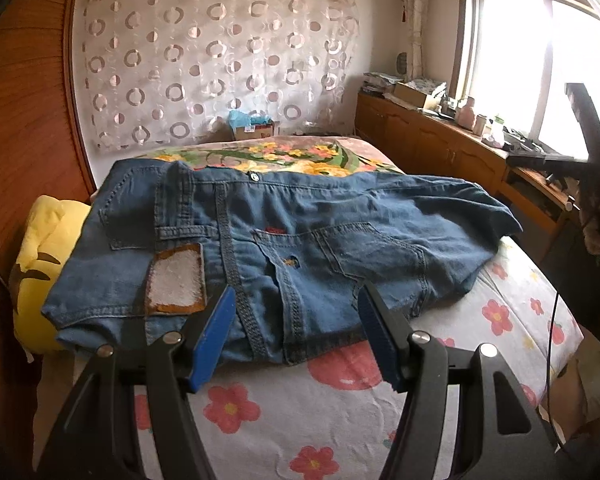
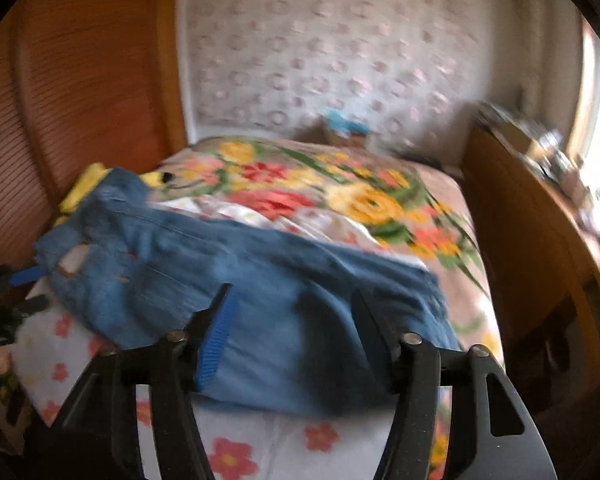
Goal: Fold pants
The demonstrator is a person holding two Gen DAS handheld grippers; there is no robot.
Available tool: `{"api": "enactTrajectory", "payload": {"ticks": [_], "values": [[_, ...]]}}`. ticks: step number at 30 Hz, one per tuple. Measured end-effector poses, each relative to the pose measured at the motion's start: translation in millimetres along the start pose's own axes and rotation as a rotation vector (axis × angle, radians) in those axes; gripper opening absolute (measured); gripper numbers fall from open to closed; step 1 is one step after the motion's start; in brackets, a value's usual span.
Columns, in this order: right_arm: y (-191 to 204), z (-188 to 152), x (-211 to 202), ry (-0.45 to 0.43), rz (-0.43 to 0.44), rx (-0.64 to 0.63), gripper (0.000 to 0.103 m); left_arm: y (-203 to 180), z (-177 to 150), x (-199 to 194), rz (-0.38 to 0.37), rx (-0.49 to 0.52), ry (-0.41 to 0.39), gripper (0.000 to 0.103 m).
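Blue jeans lie folded into a short stack across the bed's flowered sheet, with the waistband button on the far side and a white patch on the left. My left gripper hovers at their near edge, jaws open and no cloth pinched between the blue pads. In the blurred right wrist view the jeans stretch from left to centre. My right gripper stands open over their near fold, holding nothing. The left gripper's blue pad shows at the far left of that view.
A yellow pillow lies left of the jeans against a wooden panel. A floral blanket covers the far half of the bed. Beyond it stands a cardboard box. A cluttered wooden cabinet runs under the window on the right.
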State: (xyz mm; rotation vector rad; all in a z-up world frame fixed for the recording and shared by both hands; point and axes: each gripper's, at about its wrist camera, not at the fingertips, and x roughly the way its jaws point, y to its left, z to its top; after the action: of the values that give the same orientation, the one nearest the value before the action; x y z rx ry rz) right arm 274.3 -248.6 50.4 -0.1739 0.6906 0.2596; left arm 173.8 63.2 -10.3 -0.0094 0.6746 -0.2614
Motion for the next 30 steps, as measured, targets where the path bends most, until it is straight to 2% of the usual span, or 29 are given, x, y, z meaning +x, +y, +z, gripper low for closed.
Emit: {"api": "enactTrajectory", "payload": {"ticks": [3,5,11,16,17,18,19,23,26,30], "values": [[-33,-25,13,0.047,-0.066,0.045,0.061,-6,-2,4,-0.008,0.014,0.008,0.063],[-56,-42,26,0.099,-0.078,0.089,0.062,-9,-2,7,-0.017,0.017,0.013,0.063],[-85,-72,52,0.181,-0.114,0.146,0.067,-17,-4,17,-0.031,0.031,0.037,0.063],[-98,-83,72,0.216,-0.062,0.200,0.065,-20,-8,27,-0.052,0.025,0.060,0.063],[-99,-82,73,0.213,-0.058,0.197,0.045,-20,-9,28,-0.054,0.025,0.064,0.063],[-99,-82,74,0.215,-0.045,0.192,0.004,-21,-10,30,-0.057,0.023,0.069,0.063],[-98,-81,75,0.221,-0.036,0.186,0.000,-21,-11,32,-0.060,0.021,0.073,0.063],[-81,-66,60,0.159,-0.026,0.130,0.000,-20,-14,34,-0.064,0.016,0.080,0.063],[-59,-37,38,0.078,-0.007,0.078,0.000,-16,-14,32,-0.064,0.007,0.076,0.063],[-13,6,16,-0.018,0.059,-0.026,0.000,-12,-12,26,-0.053,0.001,0.062,0.063]]}}
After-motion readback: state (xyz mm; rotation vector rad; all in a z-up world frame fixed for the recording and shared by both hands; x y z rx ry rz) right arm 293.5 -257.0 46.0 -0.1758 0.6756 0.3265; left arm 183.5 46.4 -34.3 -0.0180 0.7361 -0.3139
